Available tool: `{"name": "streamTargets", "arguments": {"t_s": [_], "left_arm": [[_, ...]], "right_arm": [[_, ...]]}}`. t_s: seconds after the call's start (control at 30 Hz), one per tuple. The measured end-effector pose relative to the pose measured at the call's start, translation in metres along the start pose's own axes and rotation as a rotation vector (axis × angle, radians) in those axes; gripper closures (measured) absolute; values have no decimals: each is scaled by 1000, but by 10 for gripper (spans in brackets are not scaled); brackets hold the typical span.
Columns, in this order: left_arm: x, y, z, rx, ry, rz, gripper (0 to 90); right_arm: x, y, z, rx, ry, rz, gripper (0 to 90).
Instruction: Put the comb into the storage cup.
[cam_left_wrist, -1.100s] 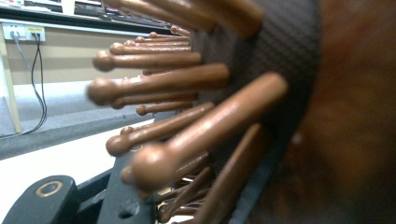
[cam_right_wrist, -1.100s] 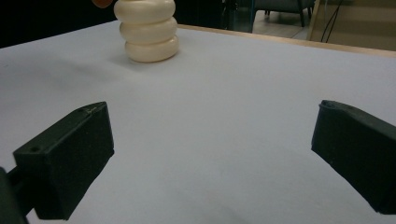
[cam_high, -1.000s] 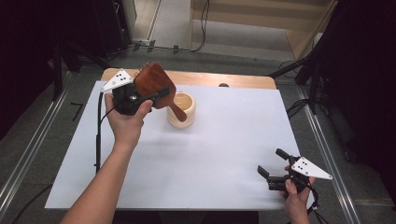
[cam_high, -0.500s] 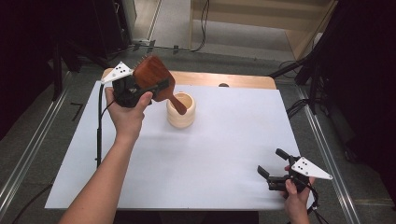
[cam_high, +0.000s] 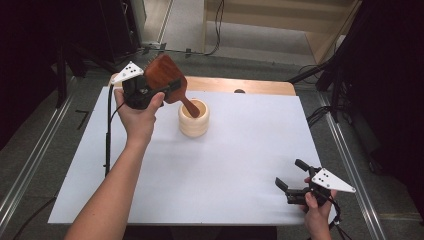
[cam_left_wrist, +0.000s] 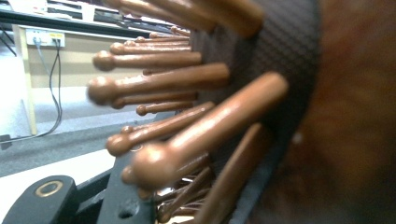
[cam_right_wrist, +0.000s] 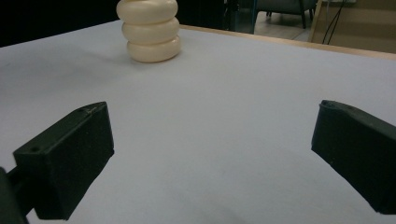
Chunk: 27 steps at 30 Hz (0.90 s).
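The left hand-held gripper (cam_high: 150, 90) clamped the wooden hairbrush (cam_high: 167, 75), its handle tip inside the cream holder (cam_high: 194, 120) just beside; lowering and releasing seemed next. The right hand-held gripper (cam_high: 294, 181) sat open.

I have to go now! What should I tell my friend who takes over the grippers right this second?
Left gripper: shut on the wooden hairbrush, gripping its head; bristles show close up in the left gripper view.
Right gripper: open, holding nothing, low over the table's near right corner.
Things: the hairbrush is tilted, its handle tip dipping into the mouth of the cream ribbed holder, which stands upright at the table's far middle.
Done: hairbrush picked up and handle started into the holder.
Left: probably lower it fully, then let go.
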<state>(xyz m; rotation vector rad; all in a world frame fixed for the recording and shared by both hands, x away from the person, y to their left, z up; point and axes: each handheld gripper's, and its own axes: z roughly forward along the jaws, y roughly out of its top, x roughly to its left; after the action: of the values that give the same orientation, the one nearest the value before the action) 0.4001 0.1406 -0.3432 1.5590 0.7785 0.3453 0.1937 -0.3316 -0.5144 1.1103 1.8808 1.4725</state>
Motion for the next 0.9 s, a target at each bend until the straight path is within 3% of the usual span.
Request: {"name": "streamTargets", "arguments": {"t_s": [0.53,0.9], "left_arm": [[9,-4,18,9,48,-5,547],[13,-17,28,27,66,-19,546]], "right_arm": [[-1,0,0,-8,6,8,0],[-2,0,0,-12,5,10,0]]}}
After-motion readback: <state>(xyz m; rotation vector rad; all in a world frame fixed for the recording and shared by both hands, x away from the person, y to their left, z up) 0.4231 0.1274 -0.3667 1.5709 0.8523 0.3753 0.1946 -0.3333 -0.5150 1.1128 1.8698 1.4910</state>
